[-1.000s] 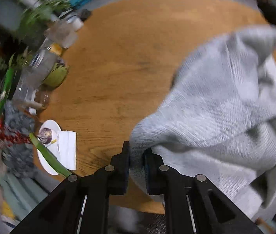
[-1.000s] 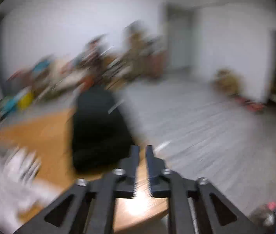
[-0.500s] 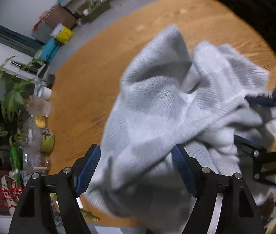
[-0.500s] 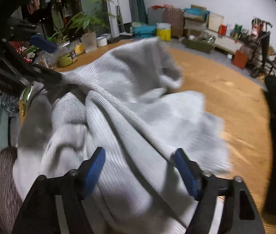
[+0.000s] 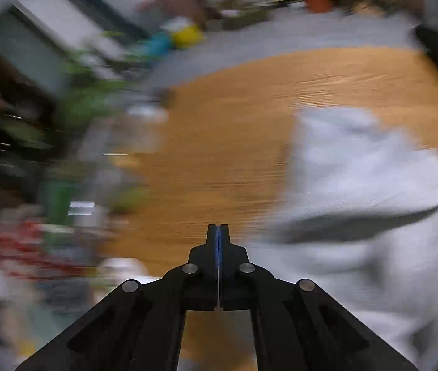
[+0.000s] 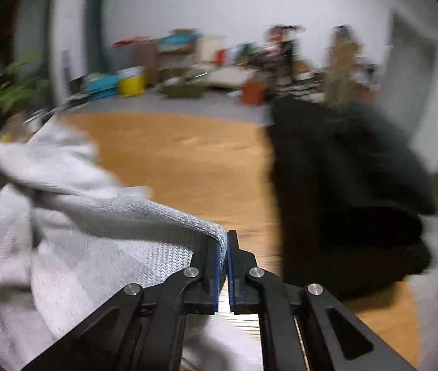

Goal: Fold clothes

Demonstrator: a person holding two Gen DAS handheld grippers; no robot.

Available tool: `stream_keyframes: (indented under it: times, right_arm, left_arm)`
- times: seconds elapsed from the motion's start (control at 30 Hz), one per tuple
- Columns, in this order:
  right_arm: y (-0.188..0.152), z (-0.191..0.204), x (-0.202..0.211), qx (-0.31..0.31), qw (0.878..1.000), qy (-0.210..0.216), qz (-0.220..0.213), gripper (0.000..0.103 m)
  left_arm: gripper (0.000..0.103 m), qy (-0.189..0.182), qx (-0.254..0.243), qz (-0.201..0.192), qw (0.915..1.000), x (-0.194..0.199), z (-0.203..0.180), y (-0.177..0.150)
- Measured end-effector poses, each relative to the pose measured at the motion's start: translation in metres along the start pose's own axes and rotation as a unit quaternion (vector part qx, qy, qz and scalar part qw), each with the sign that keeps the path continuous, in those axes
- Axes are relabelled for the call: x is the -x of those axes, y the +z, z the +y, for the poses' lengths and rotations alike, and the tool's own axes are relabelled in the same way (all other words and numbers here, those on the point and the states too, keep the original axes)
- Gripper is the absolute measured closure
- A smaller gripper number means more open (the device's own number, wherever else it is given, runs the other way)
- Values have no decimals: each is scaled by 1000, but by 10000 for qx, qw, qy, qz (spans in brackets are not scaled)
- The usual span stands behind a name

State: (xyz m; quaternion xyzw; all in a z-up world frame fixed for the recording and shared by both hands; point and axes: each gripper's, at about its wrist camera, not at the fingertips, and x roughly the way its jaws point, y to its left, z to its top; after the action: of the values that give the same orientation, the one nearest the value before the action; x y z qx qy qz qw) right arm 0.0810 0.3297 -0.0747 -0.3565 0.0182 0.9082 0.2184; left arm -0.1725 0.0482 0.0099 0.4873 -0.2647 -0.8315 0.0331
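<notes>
A light grey knit sweater lies crumpled on the round wooden table, to the right of my left gripper. That gripper hangs above bare wood, its jaws closing fully together with nothing between them. In the right wrist view the sweater fills the lower left. My right gripper has its jaws closing tight on a fold of the sweater's edge at the fingertips. Both views are blurred by motion.
A black garment sits heaped on the table to the right of my right gripper. Blurred plants and bottles crowd the table's left rim. Boxes and clutter line the far wall.
Half a second ago both grippers stood wide open around the sweater. Now the left one is shut, empty and clear of the cloth to its left; the right one is shut on the sweater's edge.
</notes>
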Motion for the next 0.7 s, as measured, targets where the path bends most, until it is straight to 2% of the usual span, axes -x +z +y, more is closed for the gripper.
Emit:
stream_keyframes:
  times: [0.07, 0.13, 0.17, 0.23, 0.27, 0.3, 0.33, 0.37, 0.4, 0.43, 0.47, 0.5, 0.57, 0.6, 0.63, 0.7]
  right_arm:
    - [-3, -39, 13, -324, 9984, -454, -83, 100]
    - [-7, -75, 23, -658, 9950, -743, -71, 99]
    - [-11, -90, 25, -907, 9935, -685, 69, 99]
    - [-23, -116, 29, -1340, 9888, -563, 347, 93]
    - [-25, -117, 31, -1314, 9891, -517, 426, 89]
    - [-27, -119, 33, -1289, 9892, -471, 506, 71]
    - [-29, -120, 36, -1263, 9894, -425, 585, 55]
    - [-28, -115, 40, -1105, 9918, -334, 553, 50]
    - [-25, -102, 45, -805, 9957, -193, 403, 42]
    - [-21, -90, 51, -504, 9984, -52, 252, 28]
    - [-18, -77, 57, -203, 9997, 89, 100, 23]
    - [-14, -65, 63, 99, 9997, 229, -51, 16]
    - [-8, -29, 65, 858, 9943, 579, -267, 12]
    - [-8, -12, 58, 1193, 9903, 669, -244, 8]
    - [-7, 5, 51, 1526, 9851, 758, -220, 7]
    - [-5, 30, 29, 1938, 9777, 804, -72, 7]
  left_arm:
    - [103, 362, 206, 209, 9989, -18, 28, -12]
    - [103, 231, 516, 471, 9973, -35, 55, -26]
    - [103, 111, 589, 488, 9970, -38, 62, -32]
    - [103, -544, 647, 549, 9949, -37, 64, -39]
    - [103, -877, 518, 550, 9933, -33, 53, -36]
    - [101, -1191, 376, 538, 9907, -28, 43, -34]
    - [100, -1327, 91, 391, 9903, -20, 28, -30]
    - [95, -1332, -309, 94, 9906, -10, 10, -28]
    - [82, -1192, -845, -338, 9887, 4, -19, -26]
    - [73, -1082, -1233, -568, 9848, 12, -45, -27]
    - [53, -1109, -1534, -679, 9796, 15, -69, -27]
    - [43, -1136, -1825, -790, 9734, 19, -93, -27]
    - [43, -1230, -2236, -1029, 9614, 25, -133, -22]
    - [43, -1207, -2499, -1114, 9542, 26, -155, -20]
    - [43, -1184, -2765, -1186, 9463, 27, -177, -18]
    - [43, -1150, -3256, -1064, 9325, 25, -222, -16]
